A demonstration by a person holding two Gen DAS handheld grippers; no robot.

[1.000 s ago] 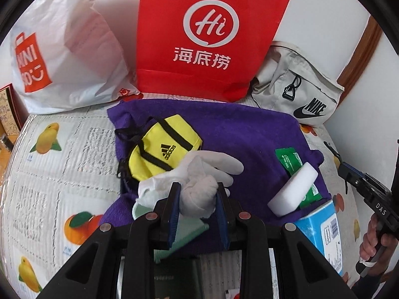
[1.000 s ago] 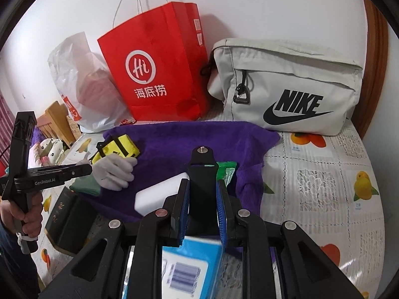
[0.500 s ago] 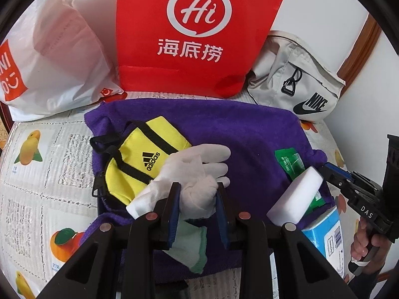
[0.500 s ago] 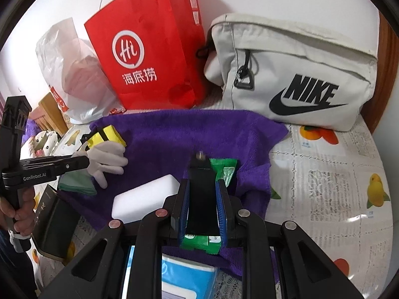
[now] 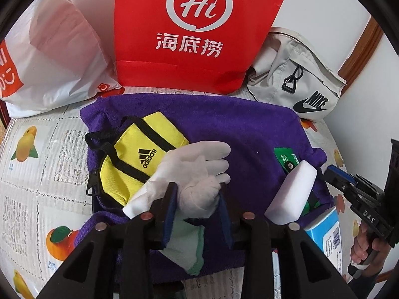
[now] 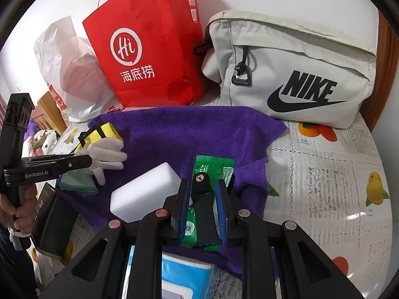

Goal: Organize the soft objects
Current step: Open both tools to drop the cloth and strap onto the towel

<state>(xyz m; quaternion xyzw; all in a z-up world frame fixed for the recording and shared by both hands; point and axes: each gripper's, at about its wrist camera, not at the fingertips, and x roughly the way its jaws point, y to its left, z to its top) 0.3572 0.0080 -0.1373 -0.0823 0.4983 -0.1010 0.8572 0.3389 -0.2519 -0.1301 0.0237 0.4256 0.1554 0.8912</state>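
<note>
The table carries a fruit-print cloth [image 6: 324, 164], and a purple towel [image 5: 224, 124] lies on it before a red paper bag [image 5: 199, 32] and a grey Nike bag [image 6: 294, 67]. Your left gripper [image 5: 197, 199] points level over the towel, its jaws closed on the white glove [image 5: 197, 172], which rests partly on the yellow Adidas pouch [image 5: 139, 157]. Your right gripper [image 6: 203, 206] tilts down; its jaws grip a black piece [image 6: 202, 199] over the green packet [image 6: 212, 167], just beside the white sponge [image 6: 144, 194].
</note>
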